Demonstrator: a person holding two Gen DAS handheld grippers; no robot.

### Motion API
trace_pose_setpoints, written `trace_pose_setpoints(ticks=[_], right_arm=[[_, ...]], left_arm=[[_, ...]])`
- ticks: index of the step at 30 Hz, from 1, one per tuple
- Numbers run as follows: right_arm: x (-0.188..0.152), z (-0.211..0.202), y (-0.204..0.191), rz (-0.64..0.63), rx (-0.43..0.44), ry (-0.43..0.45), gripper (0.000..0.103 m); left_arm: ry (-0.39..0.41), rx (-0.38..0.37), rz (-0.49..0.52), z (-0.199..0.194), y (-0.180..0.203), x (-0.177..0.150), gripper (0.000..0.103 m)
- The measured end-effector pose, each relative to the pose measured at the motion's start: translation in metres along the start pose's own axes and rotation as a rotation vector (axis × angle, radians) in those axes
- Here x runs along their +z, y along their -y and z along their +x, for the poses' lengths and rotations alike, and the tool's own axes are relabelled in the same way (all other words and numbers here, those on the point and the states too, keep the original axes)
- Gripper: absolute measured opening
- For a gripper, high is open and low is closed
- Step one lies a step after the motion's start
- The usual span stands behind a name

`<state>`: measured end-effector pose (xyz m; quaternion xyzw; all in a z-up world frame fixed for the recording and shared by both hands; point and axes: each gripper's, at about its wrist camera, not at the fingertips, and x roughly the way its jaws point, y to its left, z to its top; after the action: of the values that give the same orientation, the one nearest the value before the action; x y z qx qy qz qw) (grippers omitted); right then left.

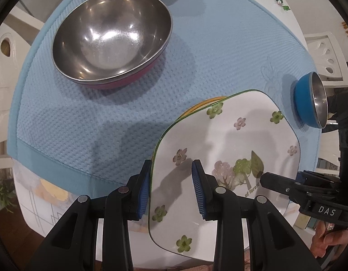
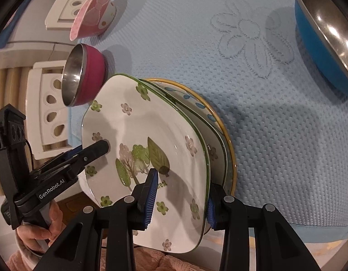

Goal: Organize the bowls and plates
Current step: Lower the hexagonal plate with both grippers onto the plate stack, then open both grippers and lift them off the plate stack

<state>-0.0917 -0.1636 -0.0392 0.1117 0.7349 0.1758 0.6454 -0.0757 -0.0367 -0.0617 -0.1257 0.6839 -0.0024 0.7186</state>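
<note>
Home dining table (image 1: 287,11); placemat (image 1: 219,45), bowls.

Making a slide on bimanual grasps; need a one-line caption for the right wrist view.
Both grippers straddle opposite edges of the floral square plate over a yellow-rimmed plate on a blue mat.

Open blue mat (image 1: 119,122) is left between the pink-sided steel bowl (image 1: 110,38) and the blue steel bowl (image 1: 309,100); the near-right corner is blocked by stacked plates (image 1: 219,149).

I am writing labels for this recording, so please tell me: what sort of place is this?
Probably a home dining or kitchen table. Household dishes stand on a blue mat: a flowered plate, a steel bowl with a pink shell and a blue bowl. White chair backs stand round it.
</note>
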Motion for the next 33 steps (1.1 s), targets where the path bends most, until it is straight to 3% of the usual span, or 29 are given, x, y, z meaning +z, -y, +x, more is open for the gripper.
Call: trace_pose_setpoints(ticks=[10, 33], right_arm=[[0.002, 0.013, -0.02, -0.01, -0.072, -0.043, 0.039], [0.002, -0.014, 0.005, 0.014, -0.047, -0.032, 0.039]], left_arm=[[0.002, -0.002, -0.002, 0.003, 0.0, 0.004, 0.03], [0.011, 0.044, -0.002, -0.012, 0.001, 0.003, 0.033]])
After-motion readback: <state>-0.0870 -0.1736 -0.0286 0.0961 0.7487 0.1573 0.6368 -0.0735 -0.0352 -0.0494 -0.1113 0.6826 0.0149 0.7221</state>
